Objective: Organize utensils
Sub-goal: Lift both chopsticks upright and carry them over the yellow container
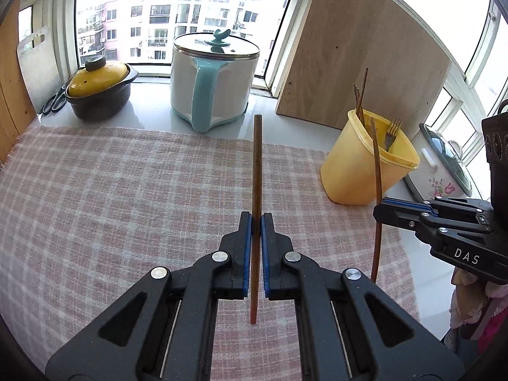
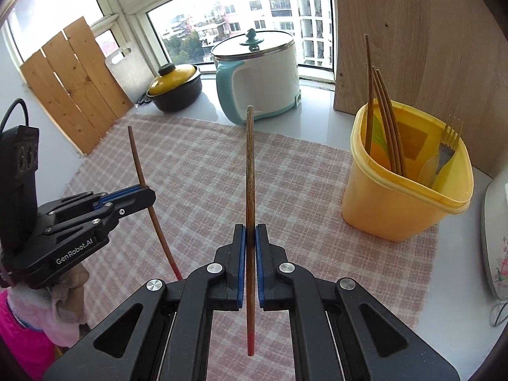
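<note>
Between the blue pads of the left gripper, pinched tight: a long brown wooden chopstick, gripped below its middle, blunt end pointing away from the gripper, reddish tip back toward the camera. Just to the right of it, side by side and apart: the right gripper, pads likewise pressed together on a second brown chopstick, red tip also toward the camera.

Beneath both grippers: a pink-and-white checked cloth, spread flat. Ahead and to the right of the right gripper, on the cloth's far corner: a yellow plastic tub, holding several more wooden chopsticks leaning at its left side and a metal fork, tines up, at its right. Behind the tub: a pale wooden board, leaning upright.

Straight ahead of the left gripper, beyond the cloth: a white-and-teal electric pot with a glass lid. Further left: a dark clay pot with a yellow lid, then black-handled scissors.
</note>
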Motion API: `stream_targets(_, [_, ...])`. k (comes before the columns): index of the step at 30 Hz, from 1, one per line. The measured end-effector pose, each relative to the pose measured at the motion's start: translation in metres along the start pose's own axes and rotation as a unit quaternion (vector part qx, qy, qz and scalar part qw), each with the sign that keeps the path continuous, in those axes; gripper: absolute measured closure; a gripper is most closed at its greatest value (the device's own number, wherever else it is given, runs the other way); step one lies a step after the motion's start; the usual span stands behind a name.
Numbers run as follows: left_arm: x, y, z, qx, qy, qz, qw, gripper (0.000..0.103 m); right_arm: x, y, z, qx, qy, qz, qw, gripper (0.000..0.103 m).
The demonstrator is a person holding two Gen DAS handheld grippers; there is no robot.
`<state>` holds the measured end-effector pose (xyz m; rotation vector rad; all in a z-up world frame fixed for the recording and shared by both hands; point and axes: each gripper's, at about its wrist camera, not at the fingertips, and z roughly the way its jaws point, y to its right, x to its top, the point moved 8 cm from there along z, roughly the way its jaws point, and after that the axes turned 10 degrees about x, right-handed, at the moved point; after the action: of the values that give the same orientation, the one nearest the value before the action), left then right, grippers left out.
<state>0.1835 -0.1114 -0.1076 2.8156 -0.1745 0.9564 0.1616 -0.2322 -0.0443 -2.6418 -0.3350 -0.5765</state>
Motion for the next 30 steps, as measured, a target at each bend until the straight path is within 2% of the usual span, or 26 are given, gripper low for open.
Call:
stream_targets(19, [0.047, 0.089, -0.043, -0.037, 0.071, -0.005, 0.9967, 0.099, 0.032, 0.053, -0.089, -0.015, 0.082, -0.026, 0.996, 0.099])
stream_targets(30, [0.098, 0.140, -0.061, -0.038, 0.113, 0.018, 0.9928, 0.099, 0.066, 0.082, -0.128, -0.021, 0.127, -0.040, 0.991, 0.099])
